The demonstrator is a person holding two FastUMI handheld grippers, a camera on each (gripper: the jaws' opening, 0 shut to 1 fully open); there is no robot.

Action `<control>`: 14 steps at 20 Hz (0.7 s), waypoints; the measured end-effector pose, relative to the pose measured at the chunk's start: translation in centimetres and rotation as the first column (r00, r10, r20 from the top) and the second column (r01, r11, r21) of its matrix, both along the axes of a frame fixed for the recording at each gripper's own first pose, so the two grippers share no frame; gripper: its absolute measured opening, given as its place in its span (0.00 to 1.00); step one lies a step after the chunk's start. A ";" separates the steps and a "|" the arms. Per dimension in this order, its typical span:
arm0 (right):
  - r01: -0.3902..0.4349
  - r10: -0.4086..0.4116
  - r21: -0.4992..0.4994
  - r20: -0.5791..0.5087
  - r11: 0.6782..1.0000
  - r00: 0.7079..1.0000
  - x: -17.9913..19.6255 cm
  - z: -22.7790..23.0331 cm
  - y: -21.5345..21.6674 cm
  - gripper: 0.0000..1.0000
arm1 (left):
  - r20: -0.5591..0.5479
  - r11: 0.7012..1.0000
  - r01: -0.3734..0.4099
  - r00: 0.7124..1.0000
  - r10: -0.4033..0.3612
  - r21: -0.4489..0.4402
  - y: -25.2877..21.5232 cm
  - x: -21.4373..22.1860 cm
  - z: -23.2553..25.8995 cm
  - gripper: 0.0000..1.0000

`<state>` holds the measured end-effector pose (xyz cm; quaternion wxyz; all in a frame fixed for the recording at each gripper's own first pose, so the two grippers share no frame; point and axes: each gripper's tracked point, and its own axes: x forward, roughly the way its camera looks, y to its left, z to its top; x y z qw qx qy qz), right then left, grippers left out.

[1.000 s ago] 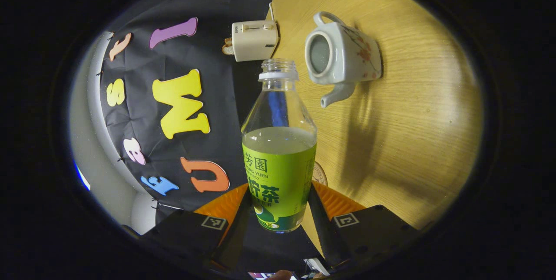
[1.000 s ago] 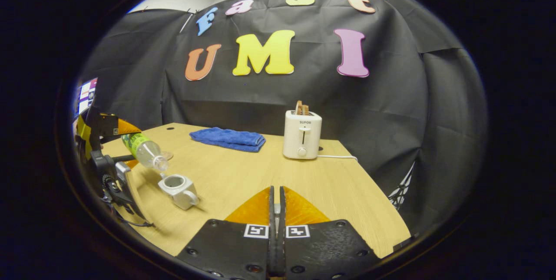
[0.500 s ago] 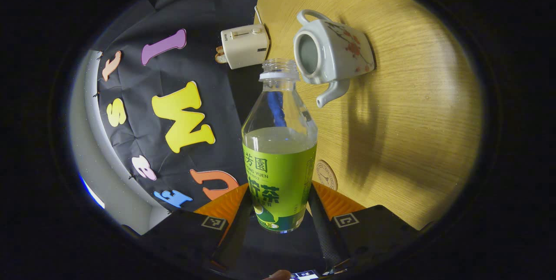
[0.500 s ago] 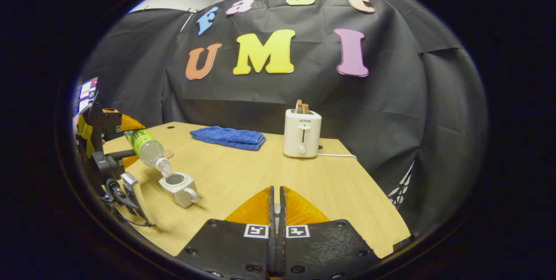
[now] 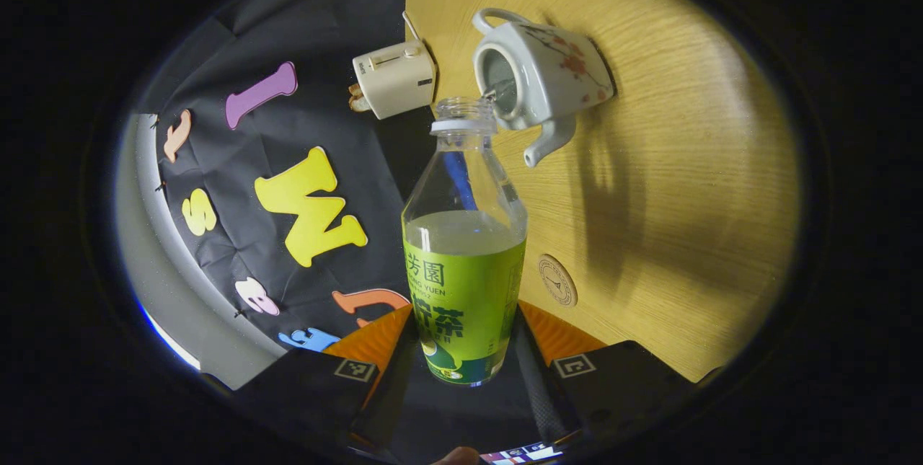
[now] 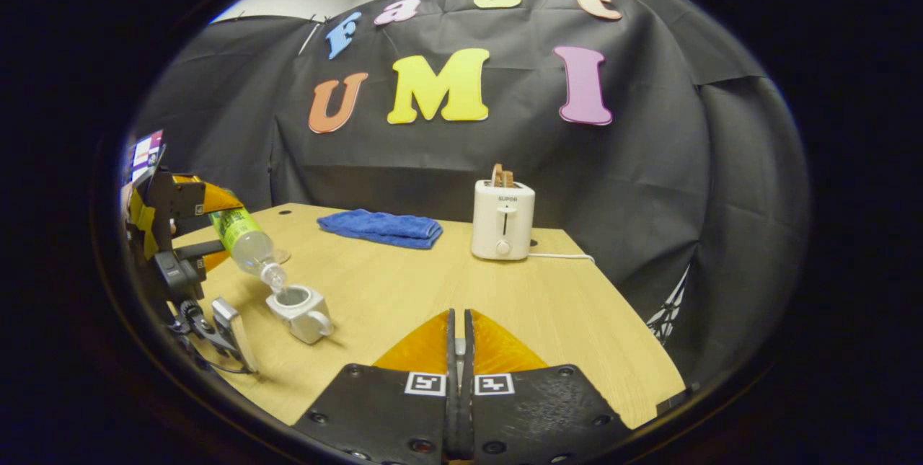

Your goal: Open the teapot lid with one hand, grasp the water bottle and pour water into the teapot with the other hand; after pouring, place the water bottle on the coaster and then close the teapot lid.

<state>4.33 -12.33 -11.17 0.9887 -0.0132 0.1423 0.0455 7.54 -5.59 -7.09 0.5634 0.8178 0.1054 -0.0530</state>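
My left gripper [image 5: 465, 321] is shut on a green-labelled water bottle [image 5: 464, 263], uncapped and tipped toward the white flowered teapot [image 5: 555, 76]. The bottle's mouth is at the teapot's open top, and a thin stream of water runs in. In the right gripper view, the bottle [image 6: 245, 241] slants down over the lidless teapot [image 6: 299, 304] at the table's left. A round coaster [image 5: 557, 280] lies on the table beside the bottle. My right gripper [image 6: 456, 335] is raised above the table's near edge, fingers pressed together on a pale sliver, the teapot lid.
A white toaster [image 6: 502, 220] with bread in it stands at the back of the wooden table [image 6: 433, 285], its cord trailing right. A folded blue towel [image 6: 381, 227] lies at the back left. The hand-held left gripper rig [image 6: 180, 263] occupies the table's left edge.
The bottle has tipped further and its mouth has moved to the teapot's opening; water now runs in. The right gripper has stayed still.
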 end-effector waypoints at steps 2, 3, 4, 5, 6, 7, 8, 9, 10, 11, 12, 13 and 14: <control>-0.005 0.005 -0.001 -0.003 1.000 1.000 0.0 -0.1 0.1 0.00 | 0.006 1.000 0.006 1.000 -0.006 0.016 -0.2 0.0 0.3 0.74; -0.007 0.007 0.000 -0.004 1.000 1.000 0.0 -0.2 0.2 0.00 | 0.013 1.000 0.008 1.000 -0.009 0.024 -0.3 0.1 0.6 0.74; -0.008 0.008 0.000 -0.004 1.000 1.000 0.0 -0.2 0.1 0.00 | 0.019 0.999 0.012 1.000 -0.013 0.035 -0.3 0.2 1.0 0.74; -0.008 0.008 -0.001 -0.004 1.000 1.000 0.0 -0.1 0.1 0.00 | 0.028 0.999 0.015 0.999 -0.016 0.047 -0.3 0.2 1.3 0.74; -0.007 0.007 -0.001 -0.004 1.000 1.000 0.0 -0.2 0.1 0.00 | 0.031 0.998 0.014 0.999 -0.016 0.059 -0.4 0.4 1.6 0.74; -0.007 0.007 0.000 -0.002 1.000 1.000 0.1 -0.1 0.0 0.00 | 0.033 0.998 0.014 0.999 -0.016 0.068 -0.2 0.4 1.8 0.74; -0.006 0.006 0.000 0.001 1.000 1.000 0.1 0.0 -0.1 0.00 | 0.036 0.997 0.012 0.999 -0.015 0.076 -0.1 0.6 2.0 0.74; -0.006 0.006 0.001 0.001 1.000 1.000 0.1 0.0 -0.1 0.00 | 0.037 0.996 0.012 0.999 -0.015 0.084 0.0 0.6 2.2 0.74; -0.007 0.007 0.002 0.000 1.000 1.000 0.1 -0.1 0.0 0.00 | 0.039 0.996 0.016 0.999 -0.019 0.089 -0.2 0.7 2.3 0.74; -0.008 0.008 0.002 -0.001 1.000 1.000 0.1 -0.1 0.0 0.00 | 0.041 0.996 0.016 0.999 -0.020 0.091 -0.2 0.5 2.5 0.74; -0.010 0.010 0.002 -0.001 1.000 1.000 0.1 -0.1 0.1 0.00 | 0.042 0.995 0.017 0.999 -0.021 0.095 -0.2 0.5 2.6 0.74; -0.010 0.010 0.000 -0.001 1.000 1.000 0.0 -0.1 0.1 0.00 | 0.045 0.995 0.017 0.999 -0.022 0.098 -0.2 0.5 2.8 0.74; -0.011 0.011 -0.001 -0.001 1.000 1.000 0.1 -0.1 0.1 0.00 | 0.046 0.995 0.018 0.999 -0.022 0.100 -0.2 0.5 2.8 0.74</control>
